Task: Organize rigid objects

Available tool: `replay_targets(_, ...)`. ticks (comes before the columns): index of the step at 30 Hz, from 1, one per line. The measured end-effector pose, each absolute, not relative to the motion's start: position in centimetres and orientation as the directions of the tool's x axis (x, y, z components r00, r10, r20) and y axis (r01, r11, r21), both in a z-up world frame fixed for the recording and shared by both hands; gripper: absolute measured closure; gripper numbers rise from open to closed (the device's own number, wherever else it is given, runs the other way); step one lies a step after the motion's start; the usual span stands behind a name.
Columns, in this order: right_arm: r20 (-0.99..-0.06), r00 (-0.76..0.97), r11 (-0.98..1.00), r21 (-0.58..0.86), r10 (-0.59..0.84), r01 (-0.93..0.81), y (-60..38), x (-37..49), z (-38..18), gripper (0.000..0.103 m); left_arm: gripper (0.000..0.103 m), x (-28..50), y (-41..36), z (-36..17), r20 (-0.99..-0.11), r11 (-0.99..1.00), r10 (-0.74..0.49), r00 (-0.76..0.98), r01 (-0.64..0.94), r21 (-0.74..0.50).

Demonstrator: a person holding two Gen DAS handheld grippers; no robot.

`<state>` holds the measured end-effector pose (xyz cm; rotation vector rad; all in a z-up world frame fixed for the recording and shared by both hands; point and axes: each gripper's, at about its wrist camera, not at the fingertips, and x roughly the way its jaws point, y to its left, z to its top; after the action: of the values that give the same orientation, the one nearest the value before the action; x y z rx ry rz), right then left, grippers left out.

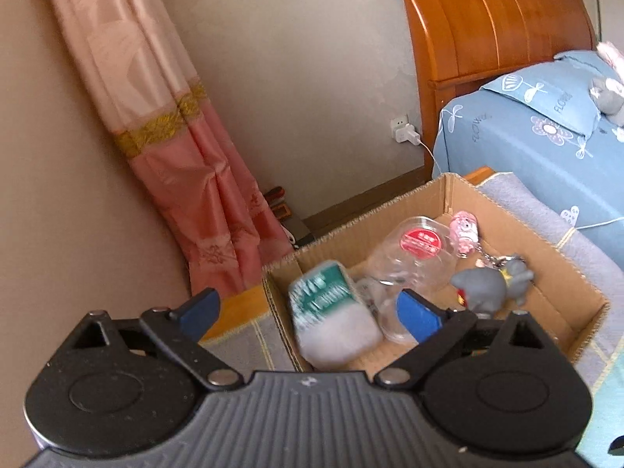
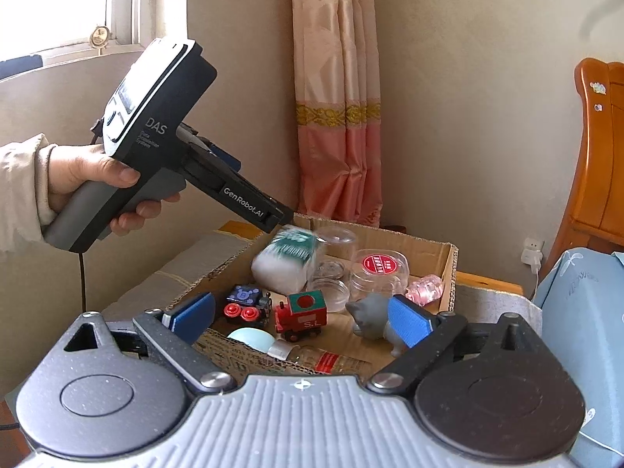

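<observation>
A cardboard box (image 2: pixel 448 269) stands on a grey mat and holds several small things. My left gripper (image 1: pixel 308 308) is open above the box's near corner. A white bottle with a green label (image 1: pixel 331 312) is blurred between and just past its fingers, free of them; it also shows in the right wrist view (image 2: pixel 284 259) just under the left gripper's tip (image 2: pixel 279 220). My right gripper (image 2: pixel 300 316) is open and empty over the box's near edge. In the box lie a red toy train (image 2: pixel 302 312), a black toy car (image 2: pixel 247 304), a grey animal figure (image 2: pixel 370 314), clear jars (image 2: pixel 376 273) and a pink keychain (image 1: pixel 464 232).
A bed with blue bedding (image 1: pixel 546 136) and a wooden headboard (image 1: pixel 495 19) is to the right. A pink curtain (image 1: pixel 175 136) hangs at the wall behind the box. A wall socket with a charger (image 1: pixel 403 130) is beside the bed. A small bottle (image 2: pixel 323 358) and a pale blue lid (image 2: pixel 249 337) lie in the box's near side.
</observation>
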<state>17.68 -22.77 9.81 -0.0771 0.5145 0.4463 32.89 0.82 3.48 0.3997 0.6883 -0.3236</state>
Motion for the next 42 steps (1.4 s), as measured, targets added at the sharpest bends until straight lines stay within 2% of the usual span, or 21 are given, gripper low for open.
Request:
replay_targets(6, -0.517, 0.776, 0.915, 0.034, 0.361, -0.402, -22.6, 16.7, 10.2, 0.0, 0.006, 29.0, 2.0, 3.6, -0.669, 0.911, -0.195, 0.717, 0.385, 0.147)
replay_targets(12, -0.63, 0.748, 0.97, 0.033, 0.209, -0.243, -23.0, 16.5, 9.3, 0.0, 0.001, 22.3, 3.2, 2.7, -0.645, 0.945, -0.193, 0.739, 0.317, 0.08)
replay_targets(20, -0.713, 0.692, 0.992, 0.049, 0.114, -0.114, -23.0, 13.5, 7.0, 0.0, 0.001, 15.2, 3.3, 0.7, -0.69, 0.989, -0.052, 0.722, 0.131, 0.062)
replay_targets(33, -0.706, 0.705, 0.997, 0.056, 0.074, -0.049, -23.5, 7.9, 8.8, 0.0, 0.002, 9.4, 1.4, 2.0, -0.678, 0.989, 0.008, 0.735, 0.093, 0.112)
replay_targets(42, -0.679, 0.732, 0.998, 0.042, 0.058, -0.041, -23.6, 7.0, 10.4, 0.0, 0.001, 8.8, 1.9, 3.4, -0.68, 0.995, -0.007, 0.733, 0.076, 0.072)
